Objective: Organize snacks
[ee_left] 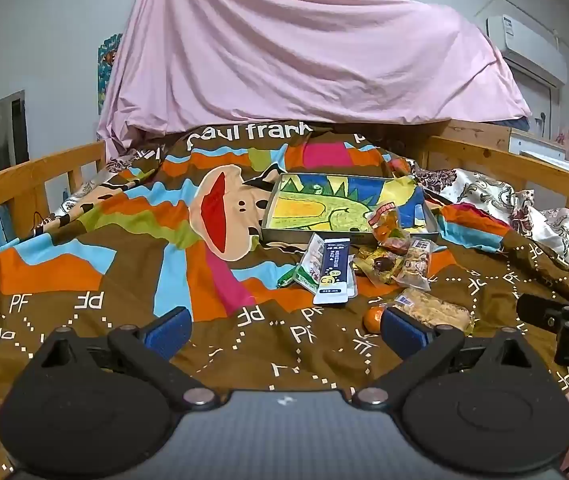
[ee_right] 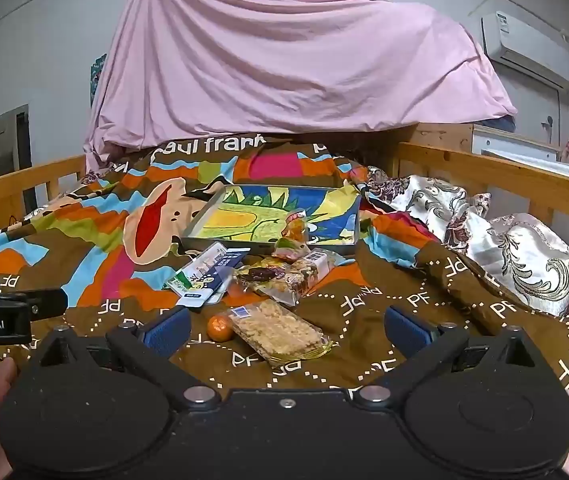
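- While the left gripper [ee_left: 284,330] hovers with its jaws spread wide, it grasps nothing.
- Blue sachets [ee_left: 334,270] lie left of the snack pile — just before the tray [ee_left: 316,234].
- Orange [ee_right: 220,328] touches the cracker pack [ee_right: 278,332].
- Right gripper [ee_right: 284,328] — likewise gaping, empty.

One shallow grey metal tray [ee_left: 316,236] lined with a crayon dinosaur drawing, at twelve o'clock of the heap. One small round orange mandarin [ee_right: 220,328] at six o'clock. One clear-wrapped crumbly beige pastry bar [ee_right: 276,330] beside it, at five. At least two dark-blue-and-white stick sachets [ee_left: 332,272], stacked, at nine; exact number unclear. One green-and-white packet [ee_left: 311,264]. One clear bag of orange sweets [ee_left: 388,228]. One yellow-wrapped dark sweet [ee_left: 380,266]. One clear nut-bar packet [ee_left: 416,262].
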